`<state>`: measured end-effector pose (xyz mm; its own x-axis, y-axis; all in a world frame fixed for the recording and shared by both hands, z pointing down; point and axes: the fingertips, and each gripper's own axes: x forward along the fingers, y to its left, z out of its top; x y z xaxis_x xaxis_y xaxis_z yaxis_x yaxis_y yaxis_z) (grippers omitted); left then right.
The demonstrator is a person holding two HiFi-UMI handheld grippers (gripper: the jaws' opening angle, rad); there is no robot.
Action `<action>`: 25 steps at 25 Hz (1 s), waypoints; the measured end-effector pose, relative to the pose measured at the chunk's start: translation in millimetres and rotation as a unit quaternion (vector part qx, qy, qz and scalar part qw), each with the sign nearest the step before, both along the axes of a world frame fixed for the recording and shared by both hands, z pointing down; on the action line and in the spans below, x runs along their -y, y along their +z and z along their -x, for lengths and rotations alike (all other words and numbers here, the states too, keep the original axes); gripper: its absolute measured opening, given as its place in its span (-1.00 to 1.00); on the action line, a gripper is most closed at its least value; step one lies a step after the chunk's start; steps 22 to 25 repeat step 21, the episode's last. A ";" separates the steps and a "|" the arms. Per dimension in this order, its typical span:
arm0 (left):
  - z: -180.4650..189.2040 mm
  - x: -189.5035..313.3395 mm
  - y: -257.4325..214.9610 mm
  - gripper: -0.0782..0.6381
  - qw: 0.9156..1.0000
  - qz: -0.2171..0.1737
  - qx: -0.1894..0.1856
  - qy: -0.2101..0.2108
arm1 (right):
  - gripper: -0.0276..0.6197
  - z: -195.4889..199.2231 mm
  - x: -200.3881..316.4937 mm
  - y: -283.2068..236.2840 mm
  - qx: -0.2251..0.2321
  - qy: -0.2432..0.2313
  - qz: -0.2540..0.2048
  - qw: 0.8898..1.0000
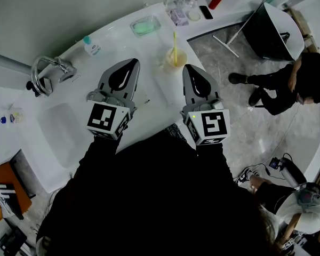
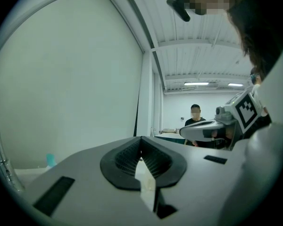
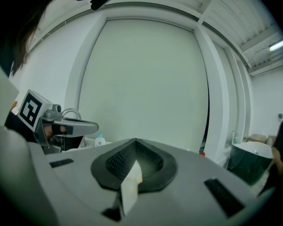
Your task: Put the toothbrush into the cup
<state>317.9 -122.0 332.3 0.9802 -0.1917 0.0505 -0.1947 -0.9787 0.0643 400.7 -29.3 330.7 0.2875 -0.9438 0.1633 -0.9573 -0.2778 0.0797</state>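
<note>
head view: we see the yellow toothbrush [image 1: 174,44] standing in the cup [image 1: 176,63] on the white counter [image 1: 149,92], near the tips of left gripper [image 1: 132,63] and right gripper [image 1: 188,68] | left gripper view: jaws together, nothing between | right gripper view: jaws together, empty | step: we judge placing done; next, withdraw without knocking the cup

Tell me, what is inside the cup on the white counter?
A yellow toothbrush stands in the cup, poking above the rim. Its lower end is hidden; anything else inside can't be made out.
</note>
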 end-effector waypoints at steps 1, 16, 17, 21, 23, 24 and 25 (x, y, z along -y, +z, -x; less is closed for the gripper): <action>0.0 0.3 0.6 -0.76 1.000 0.000 0.000 -0.001 | -0.91 0.4 0.7 -0.2 -0.002 -0.001 0.000 1.000; -1.8 2.1 10.5 -0.76 1.000 0.004 0.014 -0.005 | -0.91 2.2 3.8 4.0 -0.019 -0.018 0.010 1.000; -2.2 2.5 10.6 -0.76 1.000 0.004 0.014 -0.006 | -0.91 1.2 3.6 4.4 -0.019 -0.018 0.010 1.000; -3.7 3.7 11.7 -0.76 1.000 0.003 0.014 -0.009 | -0.91 -2.1 3.4 6.6 -0.017 -0.017 0.010 1.000; -3.7 3.7 11.7 -0.76 1.000 0.003 0.014 -0.009 | -0.91 -2.1 3.4 6.6 -0.017 -0.017 0.010 1.000; -3.7 3.7 11.7 -0.76 1.000 0.003 0.014 -0.009 | -0.91 -2.1 3.4 6.6 -0.017 -0.017 0.010 1.000; -3.7 3.7 11.7 -0.76 1.000 0.003 0.014 -0.009 | -0.91 -2.1 3.4 6.6 -0.017 -0.017 0.010 1.000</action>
